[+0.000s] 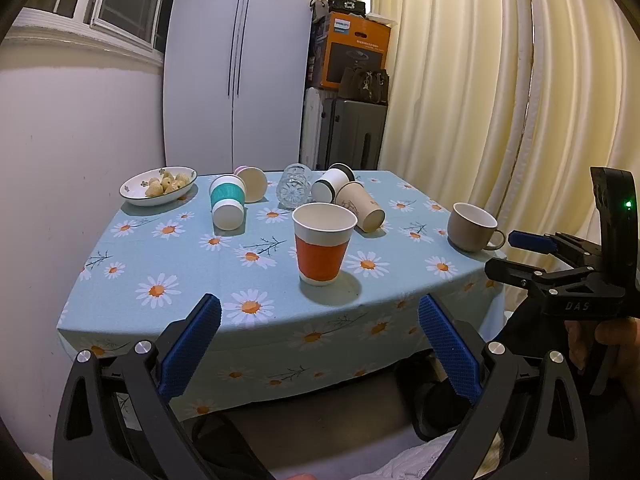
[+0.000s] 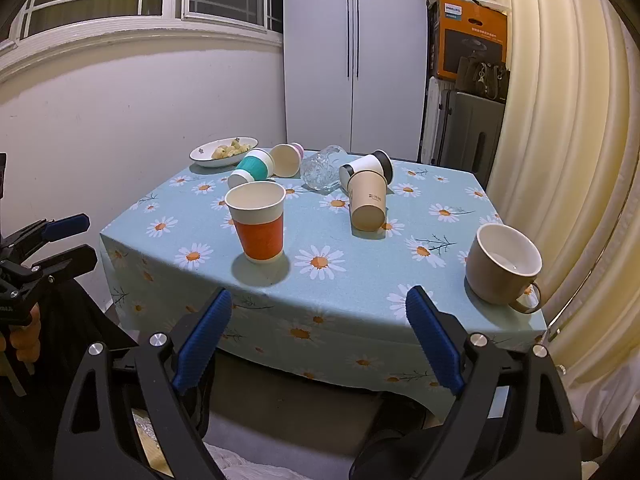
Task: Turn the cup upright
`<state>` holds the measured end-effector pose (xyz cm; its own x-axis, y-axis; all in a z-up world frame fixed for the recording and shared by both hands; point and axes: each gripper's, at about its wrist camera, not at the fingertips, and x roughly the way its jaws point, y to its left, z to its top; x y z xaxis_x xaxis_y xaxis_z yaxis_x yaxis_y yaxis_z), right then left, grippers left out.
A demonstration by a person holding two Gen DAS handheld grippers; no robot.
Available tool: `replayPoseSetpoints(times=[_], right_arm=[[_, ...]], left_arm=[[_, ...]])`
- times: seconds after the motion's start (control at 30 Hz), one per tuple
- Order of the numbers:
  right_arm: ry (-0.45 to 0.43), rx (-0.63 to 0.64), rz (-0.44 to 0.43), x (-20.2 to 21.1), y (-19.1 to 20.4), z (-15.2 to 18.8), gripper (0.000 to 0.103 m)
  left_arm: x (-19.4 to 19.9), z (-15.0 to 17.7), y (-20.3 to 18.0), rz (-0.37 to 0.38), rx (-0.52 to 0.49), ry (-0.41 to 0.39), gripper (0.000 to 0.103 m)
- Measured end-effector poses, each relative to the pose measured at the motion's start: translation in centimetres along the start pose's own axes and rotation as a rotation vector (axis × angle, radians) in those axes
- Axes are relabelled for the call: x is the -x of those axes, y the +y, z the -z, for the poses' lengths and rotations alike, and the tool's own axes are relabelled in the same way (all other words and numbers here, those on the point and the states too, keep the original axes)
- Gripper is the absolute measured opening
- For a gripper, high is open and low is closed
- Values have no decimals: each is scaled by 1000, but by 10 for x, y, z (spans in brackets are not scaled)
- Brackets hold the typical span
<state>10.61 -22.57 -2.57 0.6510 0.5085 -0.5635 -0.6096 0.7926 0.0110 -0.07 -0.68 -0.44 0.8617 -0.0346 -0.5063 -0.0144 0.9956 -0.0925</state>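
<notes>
An orange-banded paper cup (image 1: 324, 242) (image 2: 258, 224) stands upright near the table's front edge. A beige mug (image 1: 472, 226) (image 2: 502, 266) stands upright at the right. Behind them lie several cups on their sides: a teal-banded cup (image 1: 227, 204) (image 2: 252, 170), a pink cup (image 1: 252, 183) (image 2: 286, 159), a glass (image 1: 294, 186) (image 2: 322, 168), a black-rimmed white cup (image 1: 332, 184) (image 2: 366, 168) and a beige paper cup (image 1: 360, 206) (image 2: 368, 204). My left gripper (image 1: 320, 320) is open and empty before the table edge. My right gripper (image 2: 320, 312) is open and empty too.
A white bowl of snacks (image 1: 158, 186) (image 2: 224, 151) sits at the back left of the daisy tablecloth (image 1: 180, 264) (image 2: 360, 280). A wall is on the left, curtains on the right, a white cabinet and stacked boxes behind.
</notes>
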Motion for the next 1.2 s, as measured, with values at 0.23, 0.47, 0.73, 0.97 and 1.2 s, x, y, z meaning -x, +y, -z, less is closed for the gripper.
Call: replayPoseSetpoints(times=[0.23, 0.47, 0.73, 0.97, 1.2], right_arm=[[1, 0, 1, 0, 0, 1, 88], [8, 2, 5, -1, 1, 1, 88], [7, 2, 5, 0, 1, 1, 88], [6, 3, 6, 0, 1, 1, 88], [9, 3, 8, 0, 1, 1, 88]], left_arm=[[0, 0, -1, 2, 1, 3, 96], [-1, -1, -1, 2, 0, 6, 96], [-1, 0, -1, 0, -1, 3, 96], [-1, 0, -2, 2, -1, 3, 96], [-1, 0, -2, 2, -3, 4, 96]])
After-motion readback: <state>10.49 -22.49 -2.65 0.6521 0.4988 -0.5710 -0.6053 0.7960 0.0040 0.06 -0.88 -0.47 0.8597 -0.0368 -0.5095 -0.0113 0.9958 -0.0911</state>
